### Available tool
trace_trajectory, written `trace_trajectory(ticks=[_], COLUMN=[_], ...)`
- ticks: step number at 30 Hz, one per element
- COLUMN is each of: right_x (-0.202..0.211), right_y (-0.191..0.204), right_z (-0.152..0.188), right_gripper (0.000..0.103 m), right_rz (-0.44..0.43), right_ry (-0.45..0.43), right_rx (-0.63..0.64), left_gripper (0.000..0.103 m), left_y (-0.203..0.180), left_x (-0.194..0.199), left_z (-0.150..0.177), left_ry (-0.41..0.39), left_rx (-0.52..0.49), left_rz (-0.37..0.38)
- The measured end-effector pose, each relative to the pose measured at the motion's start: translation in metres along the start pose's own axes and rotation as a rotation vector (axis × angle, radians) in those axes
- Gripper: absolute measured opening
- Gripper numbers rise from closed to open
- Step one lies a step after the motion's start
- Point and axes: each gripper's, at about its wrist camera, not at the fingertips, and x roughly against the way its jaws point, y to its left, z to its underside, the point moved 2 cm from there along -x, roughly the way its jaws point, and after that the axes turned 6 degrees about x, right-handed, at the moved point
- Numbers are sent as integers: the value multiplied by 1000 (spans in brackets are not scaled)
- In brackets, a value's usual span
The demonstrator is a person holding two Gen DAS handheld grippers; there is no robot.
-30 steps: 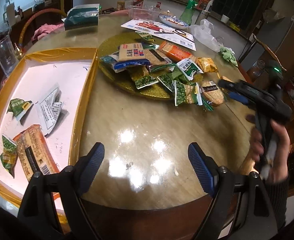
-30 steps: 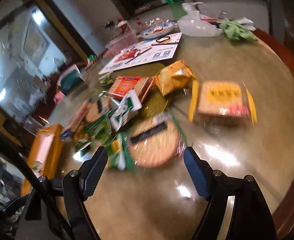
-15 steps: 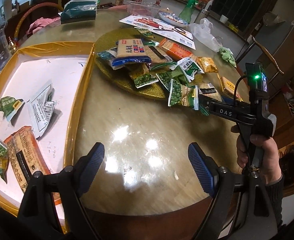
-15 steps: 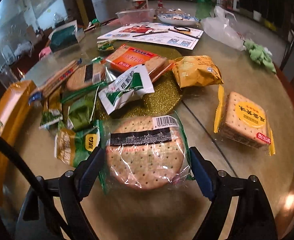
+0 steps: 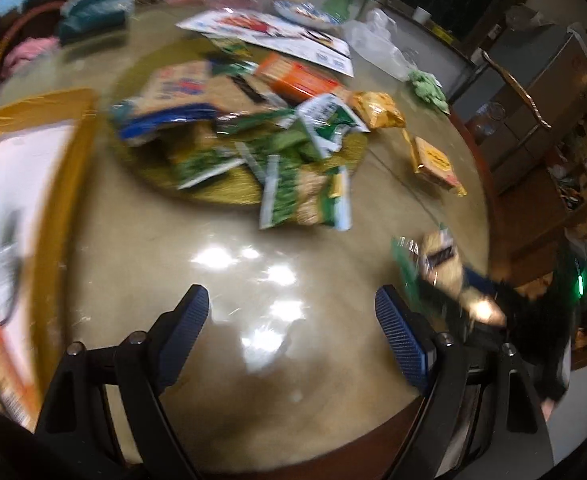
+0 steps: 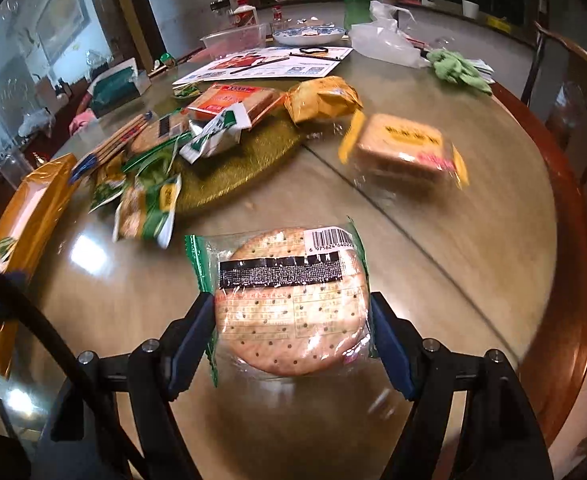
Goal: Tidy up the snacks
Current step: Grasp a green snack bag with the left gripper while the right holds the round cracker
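Your right gripper [image 6: 291, 316] pointed steeply down at the table [image 6: 473, 240], jaws just closed in on the round cracker pack [image 6: 289, 300], both pads against its sides at lower centre of the right wrist frame. Your left gripper [image 5: 291, 320] was angled down too, jaws wide apart over bare tabletop, nothing between them. Snack pile [image 5: 253, 140] sat on the gold mat [image 5: 221, 192] upper centre; yellow tray [image 5: 57, 208] at left edge, blurred

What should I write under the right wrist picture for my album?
Right gripper closing on a round cracker pack above the shiny table, snack pile behind.
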Motion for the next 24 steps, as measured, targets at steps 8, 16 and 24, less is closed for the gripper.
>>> trace_trajectory(ticks=[8,16,24], right_x=[6,8,11], right_y=[-3,-4,-3], right_z=[7,11,15], right_gripper=[76,76,76], right_rz=[-21,-30,-24], right_ry=[-23,-46,-45], right_rx=[-8,-13,-26], left_gripper=[69,20,19], left_y=[-8,-16,-5], left_x=[-47,-51,-7], left_z=[-49,-41,4], left_ry=[-1,-45,-38], left_rx=[68,31,53], left_rz=[-23,-69,-8])
